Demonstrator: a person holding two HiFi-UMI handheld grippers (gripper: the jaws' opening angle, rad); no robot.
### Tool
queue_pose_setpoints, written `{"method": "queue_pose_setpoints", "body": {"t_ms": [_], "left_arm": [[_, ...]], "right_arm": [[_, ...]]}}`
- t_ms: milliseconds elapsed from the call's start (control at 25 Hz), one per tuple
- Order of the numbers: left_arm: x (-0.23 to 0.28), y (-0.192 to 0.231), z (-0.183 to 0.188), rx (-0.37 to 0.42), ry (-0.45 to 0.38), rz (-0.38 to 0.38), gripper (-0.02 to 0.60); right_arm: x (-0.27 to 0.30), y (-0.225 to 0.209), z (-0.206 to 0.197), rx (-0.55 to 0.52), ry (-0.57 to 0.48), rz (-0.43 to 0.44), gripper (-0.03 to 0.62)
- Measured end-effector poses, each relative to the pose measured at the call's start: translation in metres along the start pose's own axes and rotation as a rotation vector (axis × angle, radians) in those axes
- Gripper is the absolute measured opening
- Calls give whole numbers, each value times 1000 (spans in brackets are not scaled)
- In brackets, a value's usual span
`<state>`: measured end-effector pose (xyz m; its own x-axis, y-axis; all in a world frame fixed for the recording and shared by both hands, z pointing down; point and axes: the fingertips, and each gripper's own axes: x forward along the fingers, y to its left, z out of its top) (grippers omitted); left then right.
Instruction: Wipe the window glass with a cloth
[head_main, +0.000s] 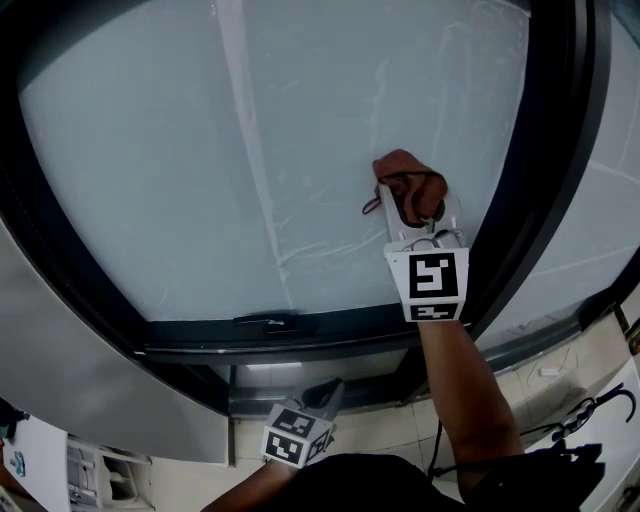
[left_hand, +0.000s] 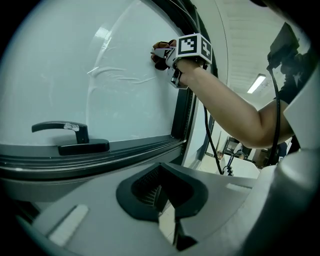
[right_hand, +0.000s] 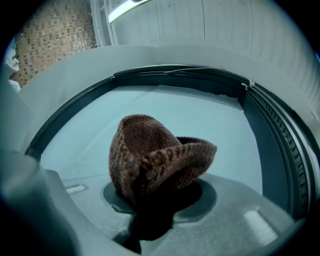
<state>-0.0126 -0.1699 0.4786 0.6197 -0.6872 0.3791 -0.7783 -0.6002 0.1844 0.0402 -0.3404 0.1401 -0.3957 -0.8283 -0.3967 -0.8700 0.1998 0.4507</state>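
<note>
Firmly, right gripper (head_main: 416, 206) pinching cloth (head_main: 404, 178), against glass (head_main: 180, 150)

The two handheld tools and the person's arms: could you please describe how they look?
The left tool and right tool are pale grey plastic with dark jaw openings; each carries a white cube of black square markers. The right forearm is bare, with no sleeve showing, and a thin black cable hangs by it.
</note>
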Motion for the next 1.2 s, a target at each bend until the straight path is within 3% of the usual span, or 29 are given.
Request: {"method": "queue_pose_setpoints", "body": {"t_ms": [1200], "left_arm": [[10, -13, -17, 28, 84, -30, 17]], "right_arm": [[-60, 58, -134, 86, 202, 36, 127]]}}
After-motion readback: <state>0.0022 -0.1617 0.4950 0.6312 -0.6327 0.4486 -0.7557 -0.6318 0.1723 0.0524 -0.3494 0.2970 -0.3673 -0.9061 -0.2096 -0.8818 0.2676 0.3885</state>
